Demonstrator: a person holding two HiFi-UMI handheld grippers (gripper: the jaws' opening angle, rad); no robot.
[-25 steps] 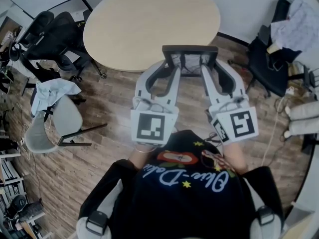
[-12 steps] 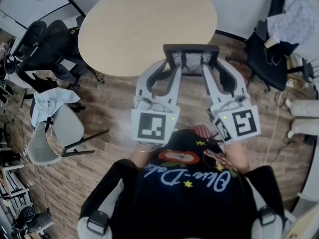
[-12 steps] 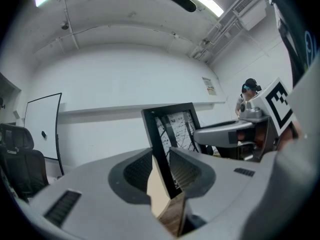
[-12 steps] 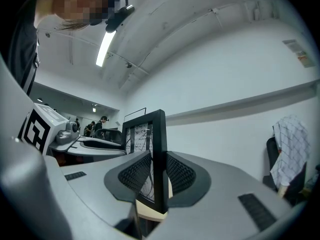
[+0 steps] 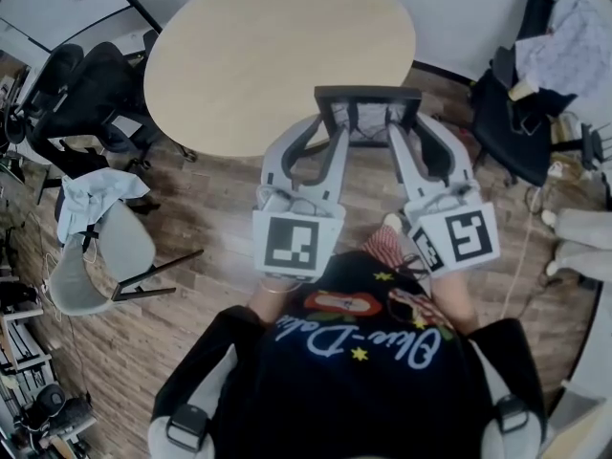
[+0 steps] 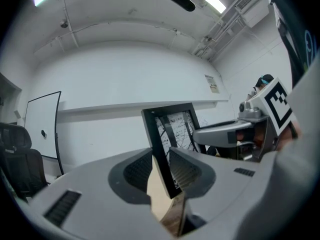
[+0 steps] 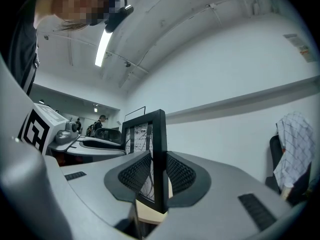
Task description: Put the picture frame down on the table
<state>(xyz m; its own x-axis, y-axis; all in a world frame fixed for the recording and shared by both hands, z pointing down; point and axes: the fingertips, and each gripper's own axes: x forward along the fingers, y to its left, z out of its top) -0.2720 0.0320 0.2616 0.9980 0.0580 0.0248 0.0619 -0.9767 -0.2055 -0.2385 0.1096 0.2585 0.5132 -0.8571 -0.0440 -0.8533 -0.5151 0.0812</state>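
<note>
Just beside table [image 5: 277, 55], picture frame [image 5: 368, 94] pinched in both left gripper [image 5: 328, 124] and right gripper [image 5: 409, 122]

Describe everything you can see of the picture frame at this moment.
The frame is a thin black rectangle around a white print with dark branching lines. It is held upright in the air, gripped on both sides: the left gripper is shut on one side bar and the right gripper on the opposite one, their ribbed pads pressed against it. It hangs near the closest edge of the round tan table and is not yet set down. Nothing else touches it.
</note>
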